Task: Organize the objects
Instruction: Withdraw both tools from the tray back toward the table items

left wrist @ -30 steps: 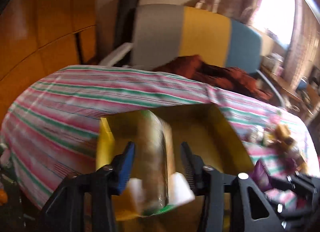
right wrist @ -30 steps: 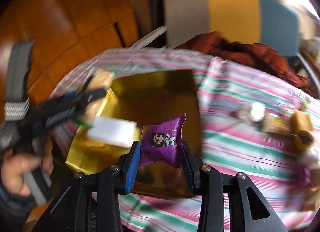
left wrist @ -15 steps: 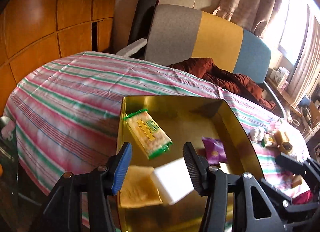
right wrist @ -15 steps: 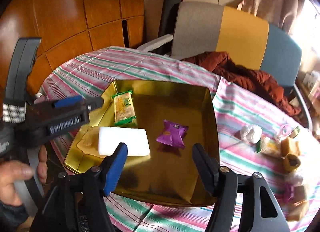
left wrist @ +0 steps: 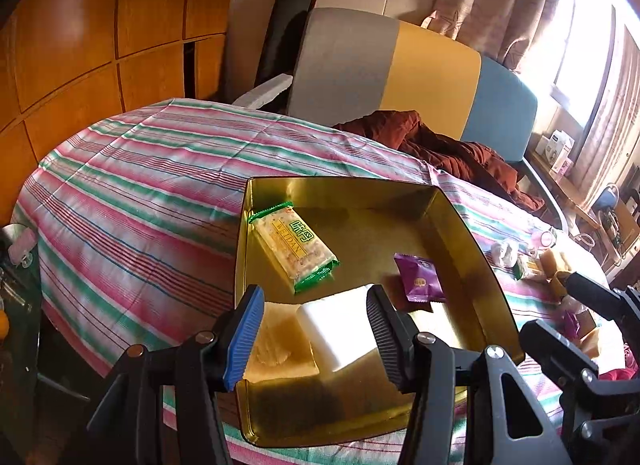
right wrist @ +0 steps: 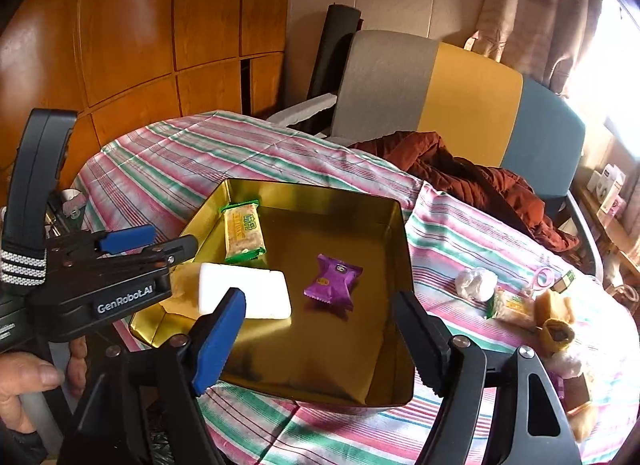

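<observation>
A gold tray (left wrist: 460, 221) (right wrist: 404, 249) stands on the striped tablecloth. In it lie a green-and-yellow cracker packet (left wrist: 294, 247) (right wrist: 244, 233), a purple sweet packet (left wrist: 420, 277) (right wrist: 332, 283), a white block (left wrist: 340, 325) (right wrist: 244, 293) and a flat yellow piece (left wrist: 280, 345). My left gripper (left wrist: 314, 305) (right wrist: 168, 241) hovers open over the tray's near left corner, above the white block, holding nothing. My right gripper (right wrist: 320, 301) (left wrist: 560, 309) hangs above the tray's near edge. Its jaws are opening and nothing is between them.
Several loose snacks (right wrist: 516, 305) and a white wad (right wrist: 476, 283) lie on the cloth right of the tray. A grey, yellow and blue chair (right wrist: 460, 97) with a rust-brown jacket (right wrist: 480, 181) stands behind the table. A person's hand (right wrist: 24, 381) holds the left gripper's handle.
The cracker packet left my left gripper and now lies in the tray. My right gripper let go of the purple packet, which dropped into the tray, and drew back and up with wider jaws.
</observation>
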A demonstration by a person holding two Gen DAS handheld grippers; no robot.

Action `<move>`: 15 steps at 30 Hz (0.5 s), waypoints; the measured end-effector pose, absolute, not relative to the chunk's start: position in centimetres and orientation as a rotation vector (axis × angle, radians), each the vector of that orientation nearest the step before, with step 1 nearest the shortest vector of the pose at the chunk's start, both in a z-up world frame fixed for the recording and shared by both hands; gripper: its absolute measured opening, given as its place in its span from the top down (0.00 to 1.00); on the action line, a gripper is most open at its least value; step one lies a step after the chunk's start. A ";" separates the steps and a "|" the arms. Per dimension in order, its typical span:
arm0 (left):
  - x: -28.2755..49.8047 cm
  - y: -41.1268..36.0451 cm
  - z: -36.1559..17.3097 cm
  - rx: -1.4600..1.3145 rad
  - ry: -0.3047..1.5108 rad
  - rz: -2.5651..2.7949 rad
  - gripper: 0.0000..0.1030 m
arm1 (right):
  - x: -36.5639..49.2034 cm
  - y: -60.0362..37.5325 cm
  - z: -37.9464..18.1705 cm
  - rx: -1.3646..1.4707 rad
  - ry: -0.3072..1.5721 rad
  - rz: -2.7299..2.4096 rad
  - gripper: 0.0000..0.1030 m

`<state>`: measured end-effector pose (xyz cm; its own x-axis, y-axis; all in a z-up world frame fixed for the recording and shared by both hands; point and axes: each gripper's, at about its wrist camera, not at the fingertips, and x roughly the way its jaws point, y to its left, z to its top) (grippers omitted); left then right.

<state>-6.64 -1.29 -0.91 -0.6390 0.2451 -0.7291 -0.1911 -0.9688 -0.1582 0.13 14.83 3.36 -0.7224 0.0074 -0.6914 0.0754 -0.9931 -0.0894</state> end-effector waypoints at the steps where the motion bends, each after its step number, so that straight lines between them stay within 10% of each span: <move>1: -6.5 -1.2 -0.8 -1.190 -0.094 2.640 0.48 | 0.2 14.9 3.4 1.152 0.174 -2.880 0.25; 15: -5.2 1.1 -0.2 -1.167 -0.034 2.583 0.48 | 1.4 16.7 3.2 1.153 0.154 -2.929 0.20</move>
<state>-5.19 1.14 -0.22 -0.6222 0.2850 -0.7292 -0.2659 -0.9529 -0.1456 1.39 16.67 3.23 -0.7322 0.0453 -0.6796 0.0261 -0.9952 -0.0945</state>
